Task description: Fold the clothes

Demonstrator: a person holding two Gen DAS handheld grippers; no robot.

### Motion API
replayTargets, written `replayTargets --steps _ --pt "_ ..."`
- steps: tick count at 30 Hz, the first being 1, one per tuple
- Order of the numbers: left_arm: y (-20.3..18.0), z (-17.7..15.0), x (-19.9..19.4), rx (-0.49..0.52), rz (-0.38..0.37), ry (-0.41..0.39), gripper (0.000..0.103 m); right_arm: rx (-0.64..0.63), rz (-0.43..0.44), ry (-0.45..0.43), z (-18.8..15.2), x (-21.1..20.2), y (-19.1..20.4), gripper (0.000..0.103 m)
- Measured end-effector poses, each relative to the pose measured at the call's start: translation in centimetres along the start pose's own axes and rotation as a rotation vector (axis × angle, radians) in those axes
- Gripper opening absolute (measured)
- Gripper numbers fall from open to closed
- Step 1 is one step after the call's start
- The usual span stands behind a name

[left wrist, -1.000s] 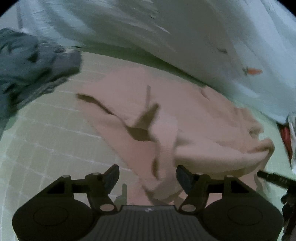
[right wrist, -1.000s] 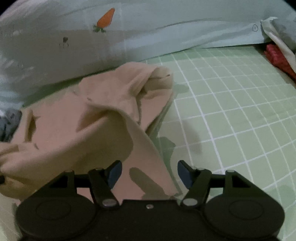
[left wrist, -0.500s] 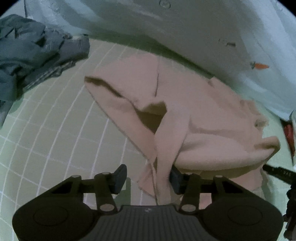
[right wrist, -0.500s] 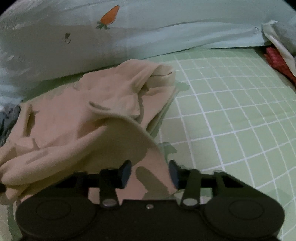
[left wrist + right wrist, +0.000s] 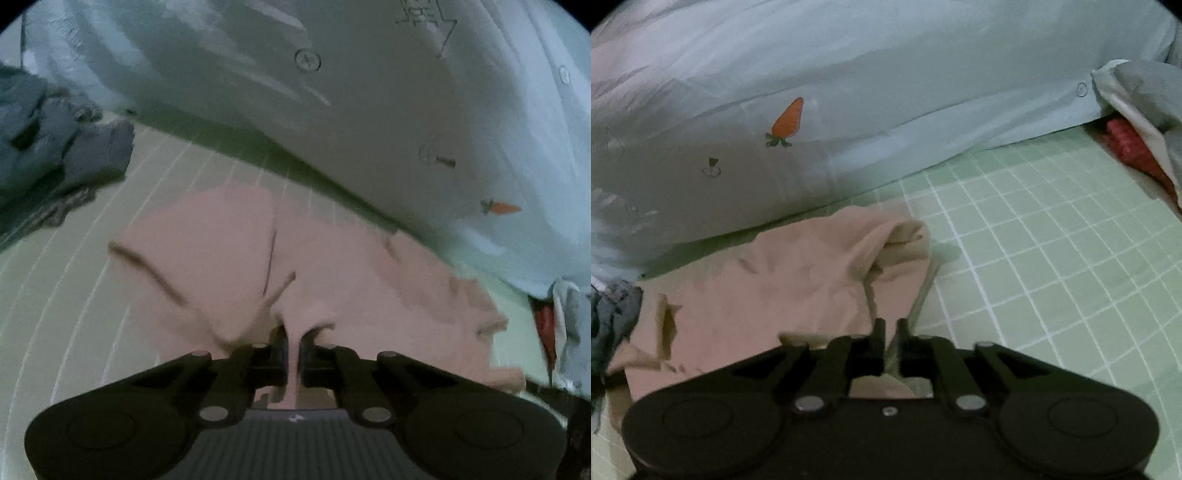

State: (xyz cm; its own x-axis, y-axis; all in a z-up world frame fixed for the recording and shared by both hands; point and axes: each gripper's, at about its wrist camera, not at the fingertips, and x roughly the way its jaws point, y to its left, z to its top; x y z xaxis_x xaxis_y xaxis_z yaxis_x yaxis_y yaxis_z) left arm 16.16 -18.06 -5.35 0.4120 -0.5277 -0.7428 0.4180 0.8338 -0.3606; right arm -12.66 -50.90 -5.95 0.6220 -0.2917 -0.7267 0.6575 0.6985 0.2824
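The pink garment (image 5: 369,291) lies crumpled on the green checked sheet (image 5: 1052,258), just in front of the pale blue quilt (image 5: 886,92) with the carrot print. The left gripper (image 5: 291,354) is clenched on a pinched fold of the pink garment; motion blur smears the fabric edges there. The right gripper (image 5: 891,343) is closing, with a thin edge of the garment between its jaws; pad contact is hard to confirm. A grey garment (image 5: 48,147) left of the quilt is cut off by the frame.
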Motion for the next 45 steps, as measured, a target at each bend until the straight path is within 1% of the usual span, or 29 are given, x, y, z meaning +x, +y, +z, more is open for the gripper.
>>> replayTargets --steps 2,3,4,5,6,7,8,9,10,11,13,14,16,17,19,22,24,27,30,31,33,34,35,36,37,38,39,42,45 --pt "-0.3 1.8 0.6 -0.006 0.012 -0.038 0.005 0.009 -0.016 0.008 -0.5 -0.1 -0.3 0.015" --pt "-0.2 2.7 0.9 -0.031 0.02 -0.058 0.006 0.019 -0.022 0.016 -0.7 0.0 -0.5 0.016" --pt "-0.1 3.4 1.2 -0.061 0.033 -0.075 0.008 0.015 -0.032 0.02 -0.9 0.0 -0.5 0.02" --pt "-0.1 3.8 1.3 -0.077 0.042 -0.087 0.013 0.01 -0.042 0.025 -1.1 0.1 -0.5 0.023" --pt "-0.2 3.8 1.1 -0.073 0.046 -0.092 0.018 0.007 -0.051 0.029 -1.4 0.2 -0.6 0.028" --pt "-0.2 3.8 0.9 -0.07 0.05 -0.097 0.029 0.006 -0.052 0.035 -1.5 0.2 -0.5 0.032" --pt "-0.3 3.8 0.7 -0.067 0.054 -0.102 0.045 0.006 -0.053 0.041 -1.7 0.2 -0.4 0.032" --pt "-0.3 3.8 0.5 -0.064 0.058 -0.108 0.054 0.003 -0.051 0.045 -1.9 0.1 -0.4 0.037" --pt "-0.4 3.6 0.1 -0.06 0.061 -0.117 0.071 0.001 -0.049 0.048 -2.1 0.0 -0.2 0.04" --pt "-0.3 3.1 -0.7 -0.058 0.062 -0.129 0.076 0.0 -0.047 0.052 -2.4 -0.1 -0.1 0.042" --pt "0.4 2.0 -2.3 -0.08 0.047 -0.135 0.078 -0.001 -0.043 0.066 -2.9 -0.2 0.1 0.046" --pt "0.9 1.6 -3.0 -0.096 0.039 -0.136 0.082 -0.001 -0.04 0.073 -3.2 -0.2 0.2 0.047" --pt "1.9 0.4 -4.4 -0.129 0.033 -0.15 0.085 -0.009 -0.03 0.085 -3.6 -0.2 0.5 0.05" --pt "2.5 -0.3 -4.9 -0.142 0.037 -0.15 0.087 -0.016 -0.026 0.089 -3.7 -0.1 0.7 0.05" --pt "3.4 -1.6 -5.2 -0.162 0.062 -0.12 0.087 -0.035 -0.019 0.099 -3.8 0.1 1.2 0.052" --pt "4.3 -3.2 -3.9 -0.17 0.14 -0.023 0.084 -0.067 -0.019 0.123 -4.0 0.7 1.9 0.053" --pt "4.3 -4.0 -2.7 -0.149 0.184 0.044 0.077 -0.079 -0.015 0.144 -4.3 1.1 2.0 0.054" --pt "3.6 -4.4 -1.2 -0.087 0.206 0.078 0.076 -0.092 -0.006 0.173 -4.7 1.5 2.3 0.058" --pt "2.9 -4.3 0.4 -0.032 0.222 0.104 0.074 -0.123 -0.004 0.194 -5.0 2.1 2.8 0.059" --pt "2.7 -4.2 0.9 -0.012 0.227 0.117 0.07 -0.134 -0.004 0.199 -5.1 2.2 3.0 0.059" --pt "2.4 -4.2 1.8 0.031 0.231 0.155 0.059 -0.156 -0.004 0.209 -5.2 2.6 3.3 0.06" --pt "2.3 -4.4 2.0 0.044 0.234 0.165 0.05 -0.167 -0.004 0.214 -5.3 2.7 3.5 0.058" --pt "2.3 -4.5 2.1 0.054 0.242 0.165 0.037 -0.178 0.003 0.212 -5.4 2.7 3.7 0.054" --pt "2.3 -4.7 2.2 0.058 0.241 0.169 0.03 -0.185 0.011 0.209 -5.4 2.7 3.8 0.039" --pt "2.4 -4.8 2.2 0.059 0.236 0.175 0.008 -0.193 0.009 0.209 -5.5 2.7 3.9 0.026" --pt "2.4 -5.0 2.2 0.06 0.232 0.181 0.002 -0.202 0.006 0.209 -5.6 2.6 4.0 0.019" --pt "2.4 -5.1 2.1 0.059 0.228 0.182 0.002 -0.21 0.004 0.209 -5.7 2.6 4.1 0.004" --pt "2.7 -6.1 1.1 0.032 0.227 0.173 0.001 -0.197 0.004 0.207 -6.1 1.8 3.8 0.004" --pt "2.9 -7.5 -0.8 0.0 0.227 0.172 0.001 -0.214 -0.014 0.191 -7.0 -0.1 3.9 0.004"
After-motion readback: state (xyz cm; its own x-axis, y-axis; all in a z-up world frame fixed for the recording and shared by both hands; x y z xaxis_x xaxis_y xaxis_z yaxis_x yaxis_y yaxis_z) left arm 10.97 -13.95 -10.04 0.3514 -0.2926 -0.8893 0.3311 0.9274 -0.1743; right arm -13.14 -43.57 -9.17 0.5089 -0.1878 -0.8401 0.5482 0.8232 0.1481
